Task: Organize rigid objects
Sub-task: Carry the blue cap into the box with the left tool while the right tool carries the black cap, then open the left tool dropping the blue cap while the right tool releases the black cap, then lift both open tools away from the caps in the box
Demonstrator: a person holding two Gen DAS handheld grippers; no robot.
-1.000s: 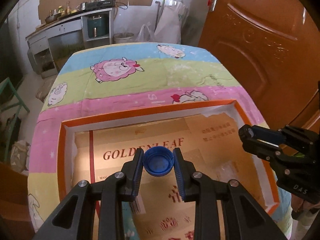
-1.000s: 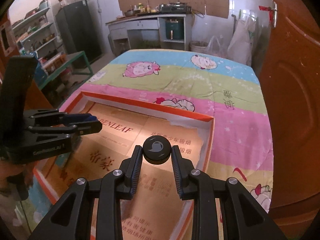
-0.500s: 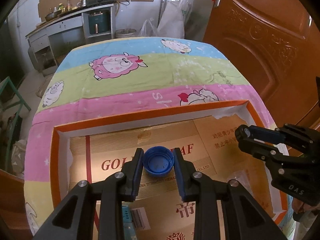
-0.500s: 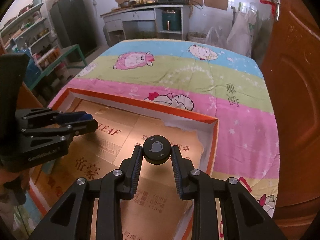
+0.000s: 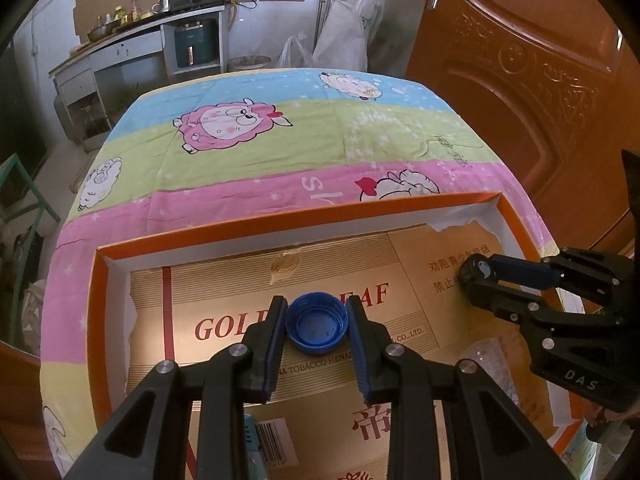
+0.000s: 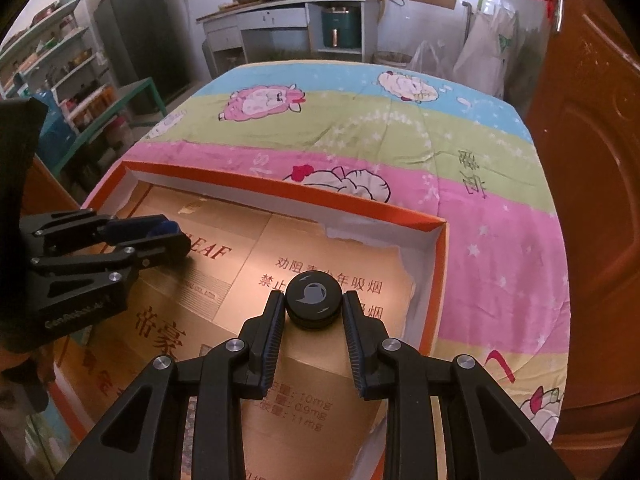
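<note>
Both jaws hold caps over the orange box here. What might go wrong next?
1. The blue cap is pinched only at its rim in the left gripper; it may roll or bounce on the tilted cardboard liner when dropped.
2. The black cap in the right gripper sits near the orange box wall and could escape over it.

the gold cardboard lining (image 5: 224,280) inside the orange box (image 5: 280,222) reads "gol… eaf" in red, with "tobacco henan … co., ltd." beneath, and red chinese characters; right view shows "10mg", "0.9mg", "11mg". the right gripper (image 5: 474,276) body bears "das"; the left gripper (image 6: 172,236) body's white lettering is unreadable
</note>
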